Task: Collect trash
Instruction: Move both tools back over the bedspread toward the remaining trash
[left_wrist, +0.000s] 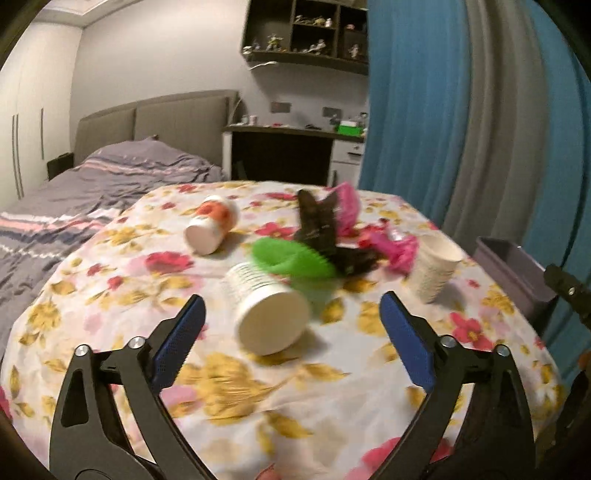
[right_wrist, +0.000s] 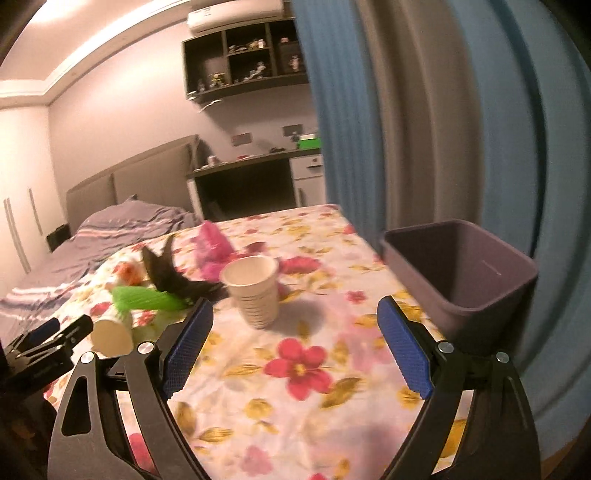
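Trash lies on a table under a floral cloth. A white paper cup lies on its side just ahead of my left gripper, which is open and holds nothing. Behind it are a green ruffled plastic cup, a black wrapper, pink wrappers and an orange-flowered cup lying on its side. Another paper cup stands upright ahead of my open, empty right gripper. A purple bin stands at the table's right edge.
A blue and grey curtain hangs close behind the bin. A bed with striped grey bedding runs along the table's left. A desk and a wall shelf stand at the far wall.
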